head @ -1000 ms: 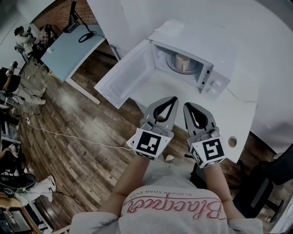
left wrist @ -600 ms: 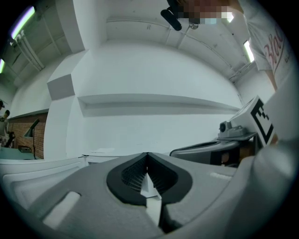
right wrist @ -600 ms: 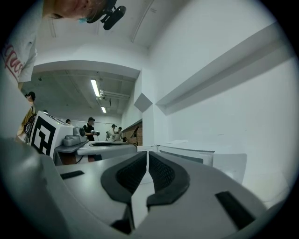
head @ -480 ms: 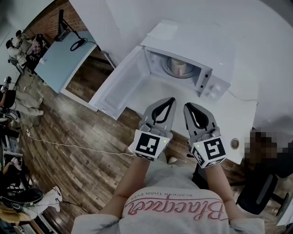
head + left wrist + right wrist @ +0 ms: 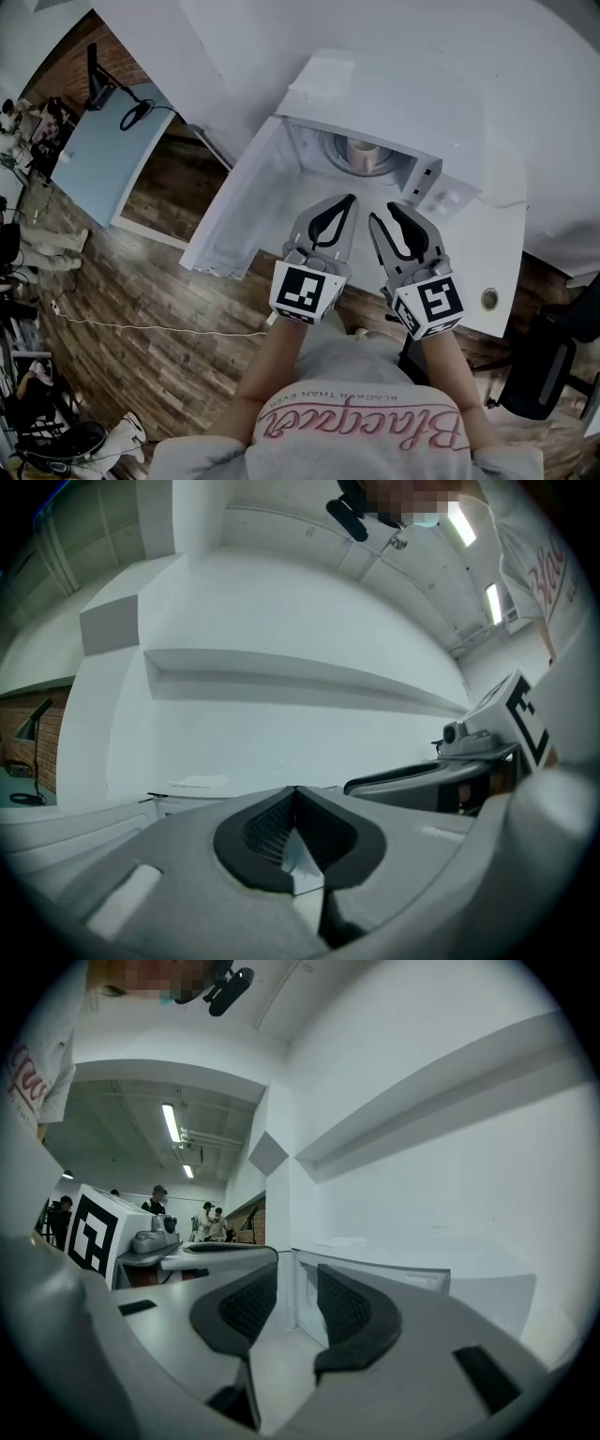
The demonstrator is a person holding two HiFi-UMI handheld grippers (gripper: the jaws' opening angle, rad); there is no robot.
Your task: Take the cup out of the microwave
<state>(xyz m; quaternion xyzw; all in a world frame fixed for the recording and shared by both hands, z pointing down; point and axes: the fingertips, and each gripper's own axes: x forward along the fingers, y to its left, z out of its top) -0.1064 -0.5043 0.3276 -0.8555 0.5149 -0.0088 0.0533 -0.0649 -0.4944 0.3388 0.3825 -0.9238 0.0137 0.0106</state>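
A white microwave (image 5: 394,94) stands on the table with its door (image 5: 239,211) swung wide open to the left. Inside it, on the turntable, stands a pale cup (image 5: 361,150), partly hidden by the top edge of the oven. My left gripper (image 5: 349,201) is shut and empty, its tip just before the oven's opening. Beside it, my right gripper (image 5: 386,212) has its jaws opening, with a narrow gap and nothing between them. The left gripper view shows the shut pads (image 5: 296,794). In the right gripper view the parted pads (image 5: 298,1274) face the microwave's front (image 5: 394,1274).
The microwave sits on a white table (image 5: 487,244) that has a round cable hole (image 5: 488,299). The control panel (image 5: 450,197) is right of the opening. A blue-topped desk (image 5: 103,150) stands far left over wooden floor. A black chair (image 5: 553,366) is at the right.
Both grippers have come closer to the open microwave, which now lies right ahead of their tips. The right gripper's jaws, shut before, have parted. The left stays shut.
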